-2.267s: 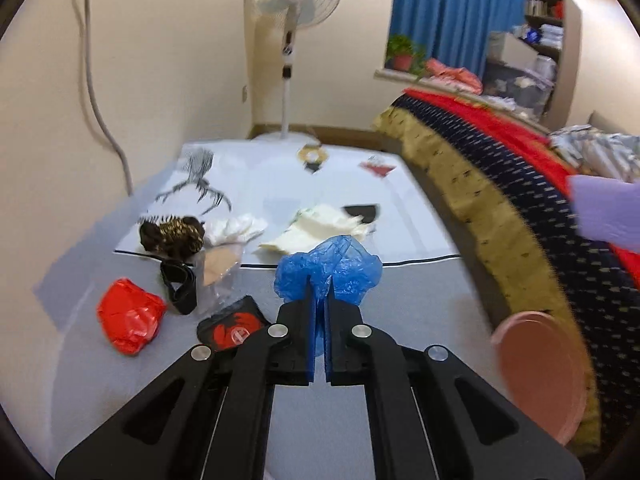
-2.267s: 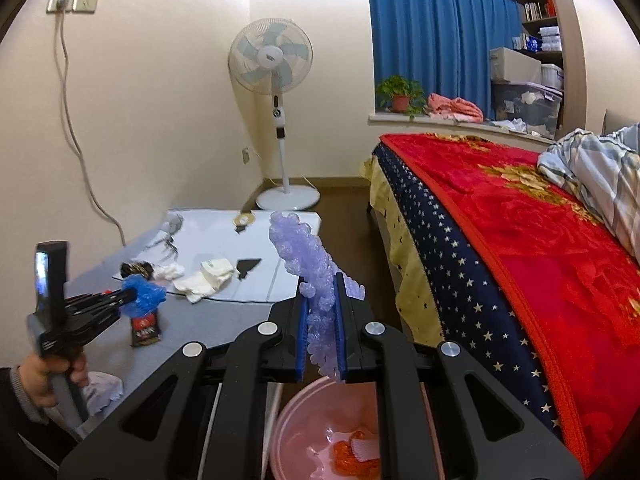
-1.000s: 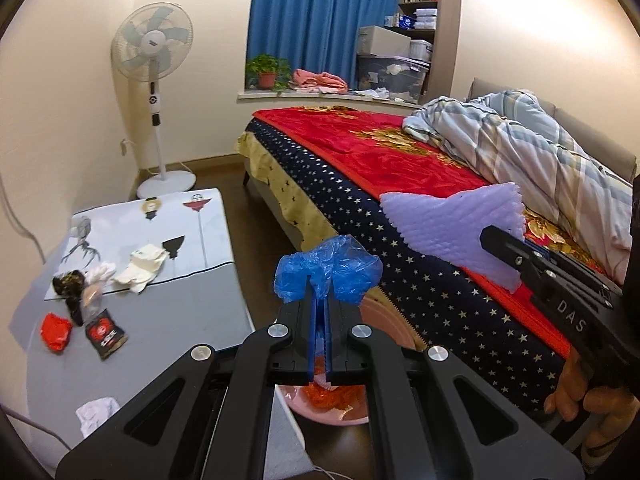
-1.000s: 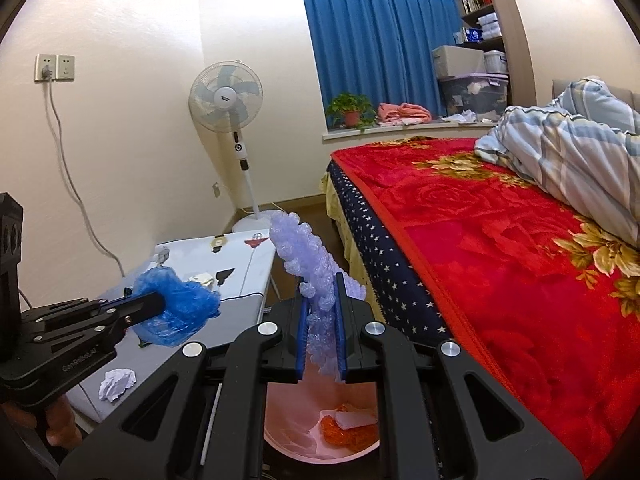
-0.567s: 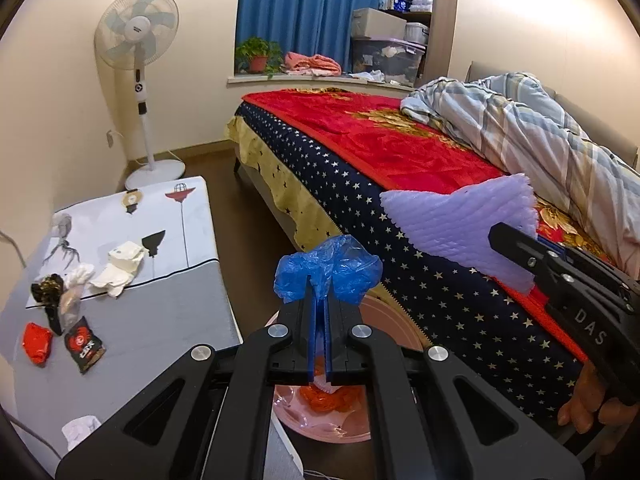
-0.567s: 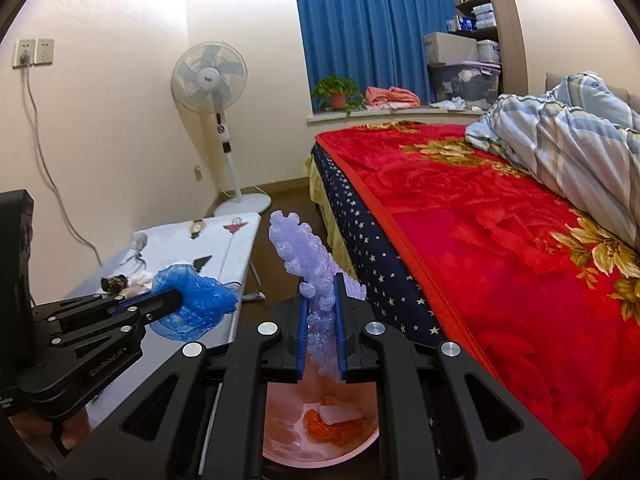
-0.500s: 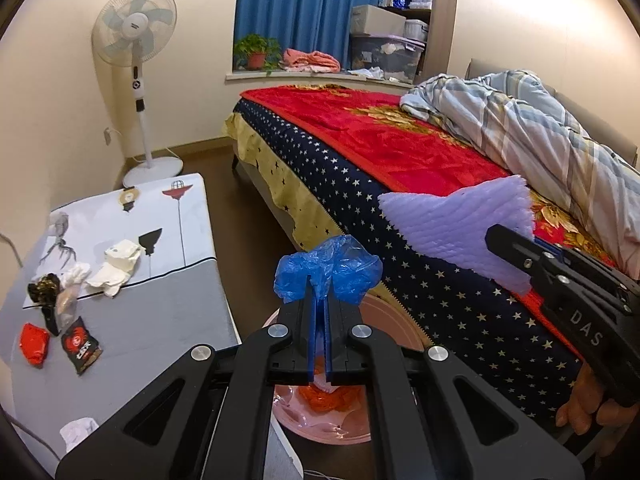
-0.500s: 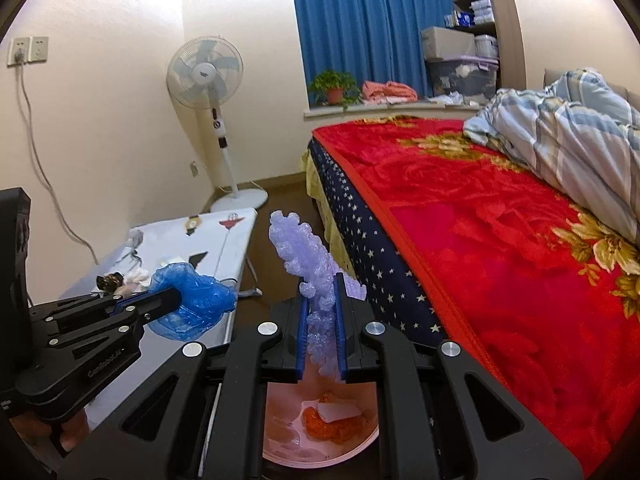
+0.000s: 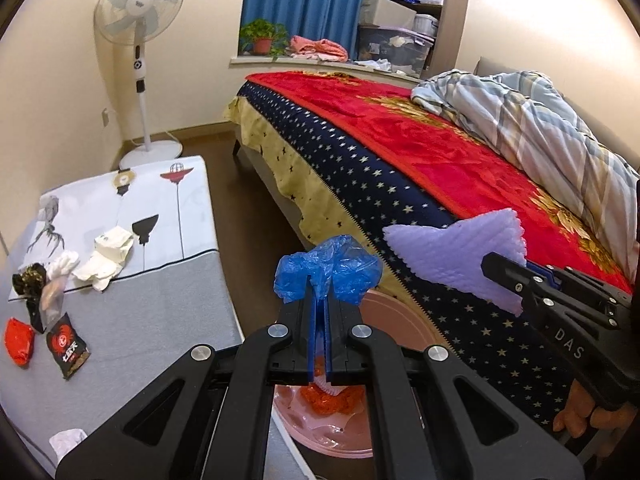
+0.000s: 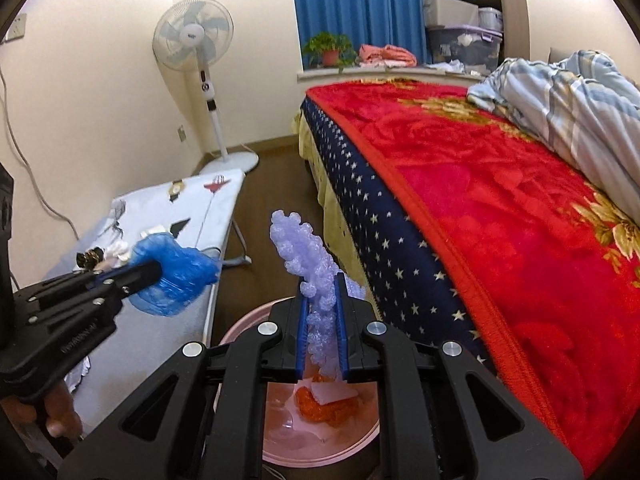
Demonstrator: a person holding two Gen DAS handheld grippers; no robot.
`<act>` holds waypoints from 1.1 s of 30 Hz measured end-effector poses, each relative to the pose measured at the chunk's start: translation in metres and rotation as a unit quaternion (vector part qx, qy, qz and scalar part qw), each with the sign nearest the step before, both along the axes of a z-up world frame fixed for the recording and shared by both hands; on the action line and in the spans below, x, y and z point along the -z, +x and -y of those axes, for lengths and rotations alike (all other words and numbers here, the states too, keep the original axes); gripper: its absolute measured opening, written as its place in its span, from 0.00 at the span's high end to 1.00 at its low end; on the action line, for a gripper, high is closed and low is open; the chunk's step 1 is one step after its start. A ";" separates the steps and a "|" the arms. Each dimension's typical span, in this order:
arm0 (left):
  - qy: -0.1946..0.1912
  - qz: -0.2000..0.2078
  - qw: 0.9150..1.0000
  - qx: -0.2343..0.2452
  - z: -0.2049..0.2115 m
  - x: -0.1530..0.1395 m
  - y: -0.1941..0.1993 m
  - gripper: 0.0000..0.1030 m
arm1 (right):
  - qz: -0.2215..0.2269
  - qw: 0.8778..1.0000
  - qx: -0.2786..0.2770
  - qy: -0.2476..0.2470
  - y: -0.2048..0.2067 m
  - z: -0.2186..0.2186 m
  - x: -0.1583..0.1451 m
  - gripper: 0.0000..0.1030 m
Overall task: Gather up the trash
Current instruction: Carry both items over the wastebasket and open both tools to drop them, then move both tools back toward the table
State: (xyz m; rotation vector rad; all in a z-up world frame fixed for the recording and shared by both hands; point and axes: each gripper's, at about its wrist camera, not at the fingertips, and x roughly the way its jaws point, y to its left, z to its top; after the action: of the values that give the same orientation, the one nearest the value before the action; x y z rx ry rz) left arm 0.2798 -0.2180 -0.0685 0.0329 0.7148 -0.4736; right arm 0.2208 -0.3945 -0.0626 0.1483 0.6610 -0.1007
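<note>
My left gripper (image 9: 319, 300) is shut on a crumpled blue plastic bag (image 9: 328, 272), held above the pink trash bin (image 9: 396, 320). My right gripper (image 10: 322, 304) is shut on a lilac foam sheet (image 10: 308, 256) and holds it over the same pink bin (image 10: 248, 328), which has orange and white trash (image 10: 328, 400) inside. In the left wrist view the foam sheet (image 9: 456, 252) and right gripper (image 9: 496, 268) hover at right. In the right wrist view the blue bag (image 10: 176, 272) and left gripper (image 10: 156, 270) sit at left.
A low table (image 9: 140, 320) at left carries white tissues (image 9: 108, 260), a red wrapper (image 9: 18, 340), a black snack packet (image 9: 68, 348), a dark gold wrapper (image 9: 28, 284) and a tissue ball (image 9: 68, 440). A bed with a red blanket (image 9: 420, 152) is at right. A standing fan (image 9: 140, 28) is behind.
Both grippers have dropped slightly toward the pink bin, still holding their trash. The left gripper earlier swung from the table over to the bin.
</note>
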 end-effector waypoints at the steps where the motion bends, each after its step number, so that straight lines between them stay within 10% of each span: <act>1: 0.000 -0.002 1.000 -0.001 -0.003 0.002 0.002 0.98 | -0.004 1.000 0.001 0.000 0.002 0.000 0.002 0.87; 9: -0.008 -0.015 1.000 0.000 -0.011 0.012 0.013 0.98 | -0.035 0.999 -0.004 -0.006 0.011 -0.007 0.014 0.82; 13: -0.008 -0.015 1.000 0.006 -0.010 0.013 0.014 0.98 | -0.038 0.999 0.008 -0.010 0.008 -0.008 0.014 0.39; 28: 0.010 -0.037 0.998 0.043 0.029 0.026 0.003 0.97 | 0.030 0.995 0.071 -0.067 -0.029 0.007 -0.023 0.25; 30: 0.012 -0.049 0.998 0.042 0.034 0.029 0.005 0.85 | 0.033 0.994 0.078 -0.072 -0.035 0.012 -0.025 0.24; 32: 0.023 -0.051 0.998 0.020 0.035 0.027 0.007 0.21 | 0.035 0.993 0.085 -0.069 -0.037 0.017 -0.026 0.24; 33: 0.021 -0.042 0.999 0.006 0.033 0.024 0.006 0.13 | 0.034 0.993 0.088 -0.065 -0.037 0.020 -0.026 0.24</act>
State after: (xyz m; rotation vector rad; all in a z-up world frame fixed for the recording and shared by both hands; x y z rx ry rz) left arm 0.2861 -0.2515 -0.0925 0.0573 0.8079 -0.4731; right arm 0.1839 -0.4141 -0.0364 0.0833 0.5707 -0.3057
